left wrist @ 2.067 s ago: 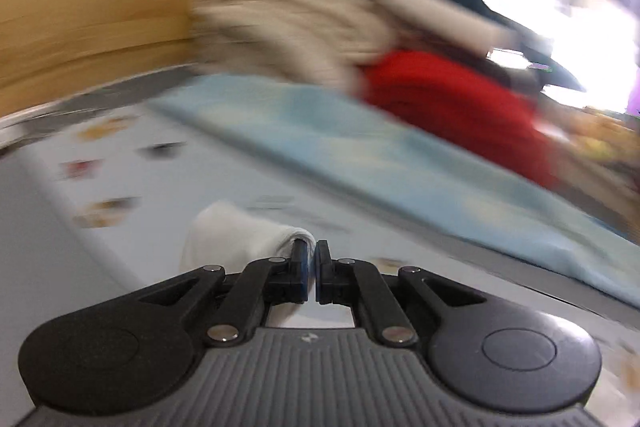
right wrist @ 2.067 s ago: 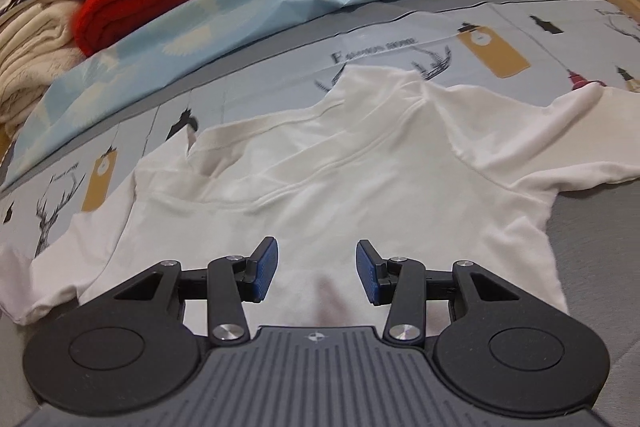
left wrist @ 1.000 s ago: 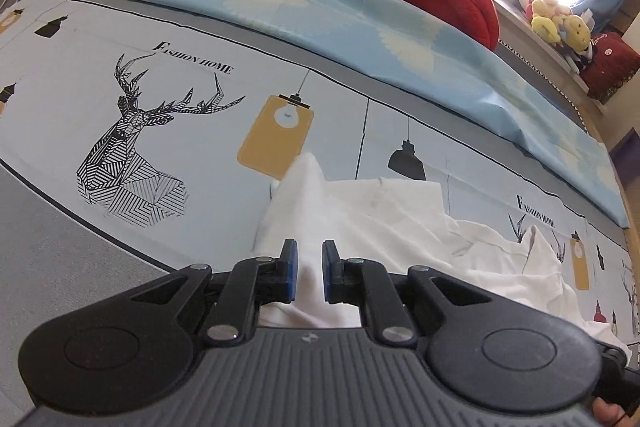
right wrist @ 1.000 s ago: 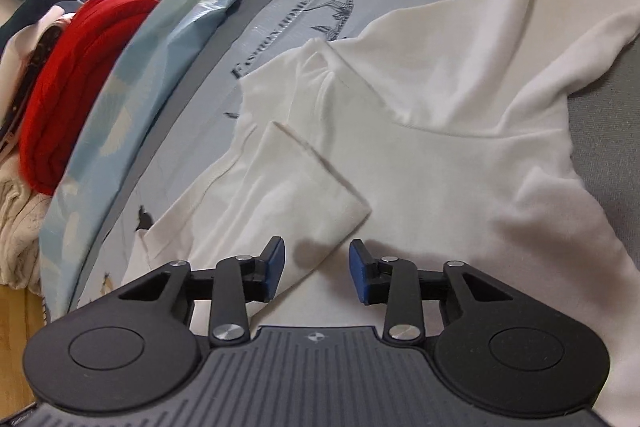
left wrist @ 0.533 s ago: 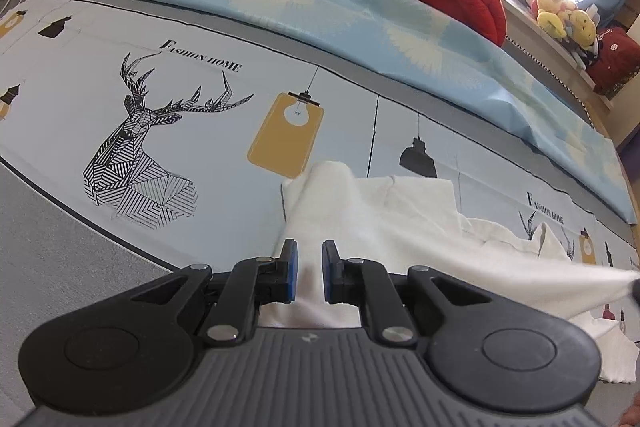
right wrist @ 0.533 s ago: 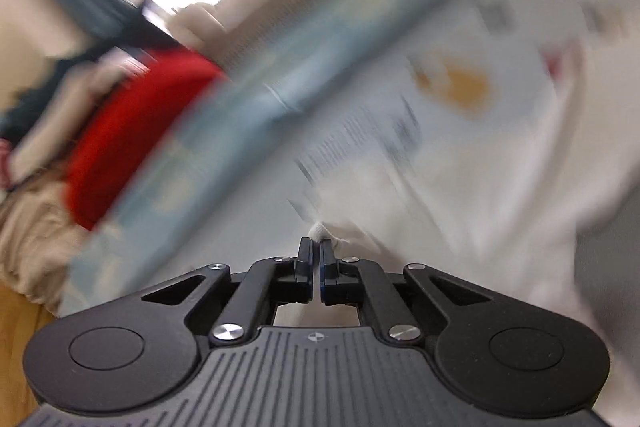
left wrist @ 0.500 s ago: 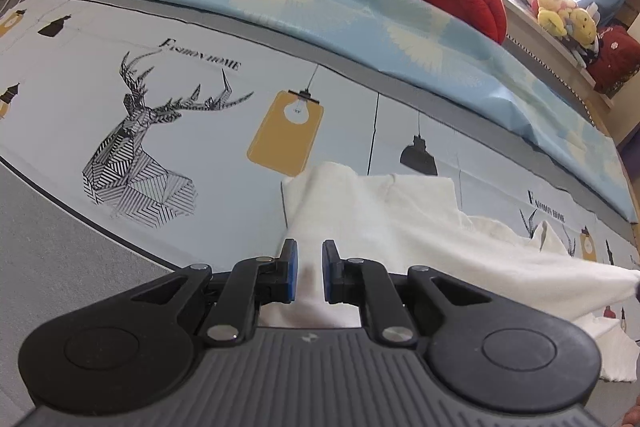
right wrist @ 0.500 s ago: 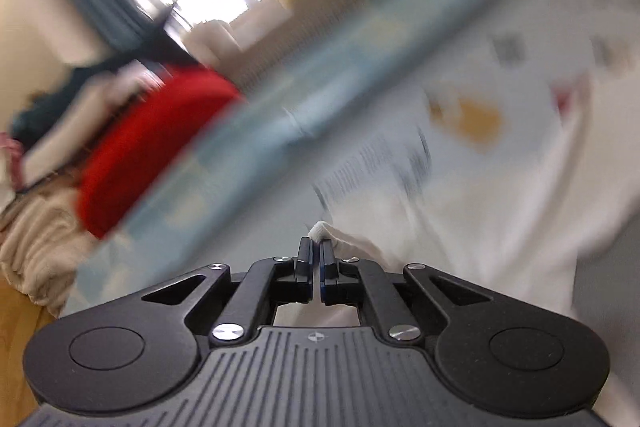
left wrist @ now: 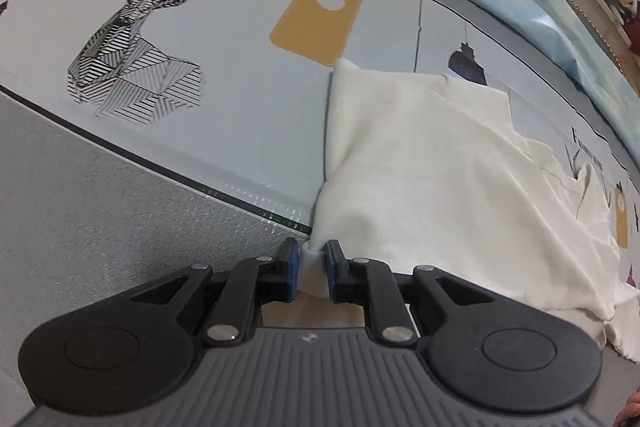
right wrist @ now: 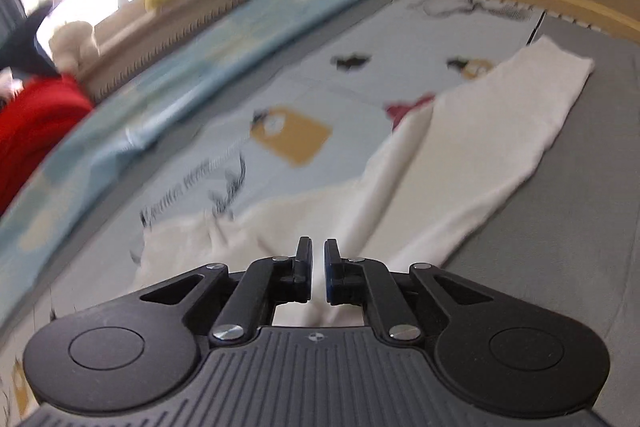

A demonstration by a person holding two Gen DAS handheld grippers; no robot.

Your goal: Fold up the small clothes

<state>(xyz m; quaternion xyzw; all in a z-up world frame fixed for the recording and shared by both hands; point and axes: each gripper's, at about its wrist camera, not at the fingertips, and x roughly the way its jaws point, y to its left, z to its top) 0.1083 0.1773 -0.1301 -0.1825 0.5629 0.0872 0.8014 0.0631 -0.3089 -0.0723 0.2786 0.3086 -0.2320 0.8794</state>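
White garment [left wrist: 432, 163] is lying spread across the printed bedsheet [left wrist: 240, 75], and you are working on it with both tools. Your left gripper [left wrist: 311, 269] is pointing steeply down at the near edge of the cloth; its jaws are opening, with a bunched corner of the white fabric sitting between the blue pads, and the pads are still touching that fold on both sides. From there the cloth is running away to the right in a sloping sheet, its far corner lying just beside the yellow lamp print [left wrist: 316, 21] and well to the right of the deer print [left wrist: 136, 47].

Your right gripper [right wrist: 316, 267] is hovering over the body of the same garment [right wrist: 440, 187], its jaws nearly together but opening slightly; white cloth is showing through the narrow gap, yet whether the pads are pinching it is something you cannot tell from this blurred view. One long sleeve [right wrist: 532, 107] is stretching away to the upper right, its cuff resting on the grey mattress border [right wrist: 592, 207]. A light blue quilt [right wrist: 168, 75] is lying along the far side, with a red blanket [right wrist: 28, 123] beyond it at the left
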